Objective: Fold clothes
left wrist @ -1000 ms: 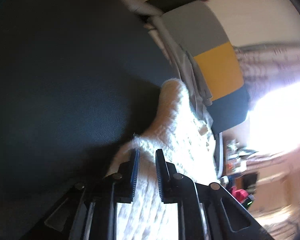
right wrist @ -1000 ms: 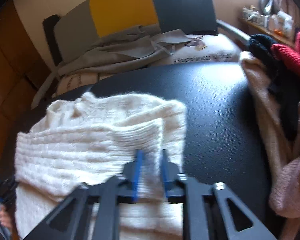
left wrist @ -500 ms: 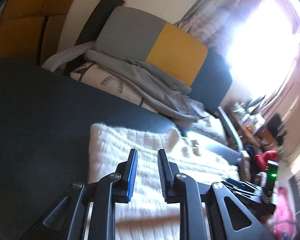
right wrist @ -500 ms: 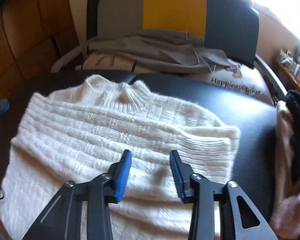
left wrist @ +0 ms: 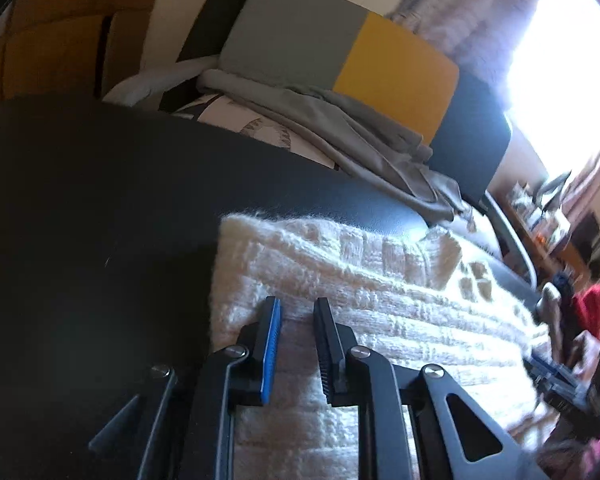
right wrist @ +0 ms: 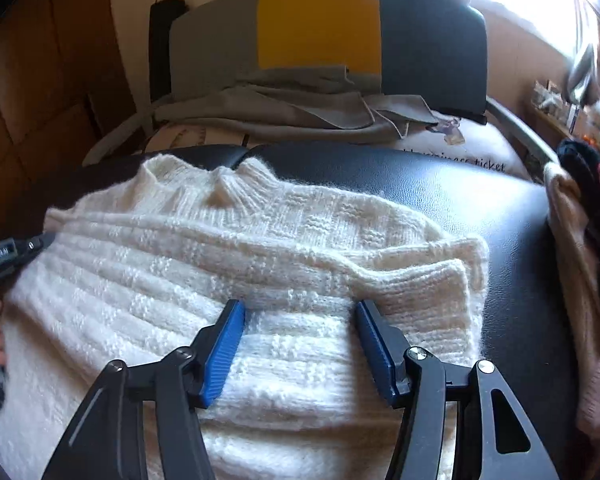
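white knit sweater [right wrist: 236, 264] lies flat on the black table [right wrist: 460, 200], right gripper [right wrist: 300, 320] spread wide above it, left gripper [left wrist: 296, 312] parted narrowly over its left edge, neither pinching anything.

Script lettering ending "ticket" on cream cushion [right wrist: 488, 160], earlier letters cut off by black surface [right wrist: 440, 184]

A black padded bench [right wrist: 440, 184] fronts a chair back [right wrist: 320, 28] in grey, yellow and dark panels. Bright window [left wrist: 568, 64] at right; wooden panelling [right wrist: 32, 80] at left.
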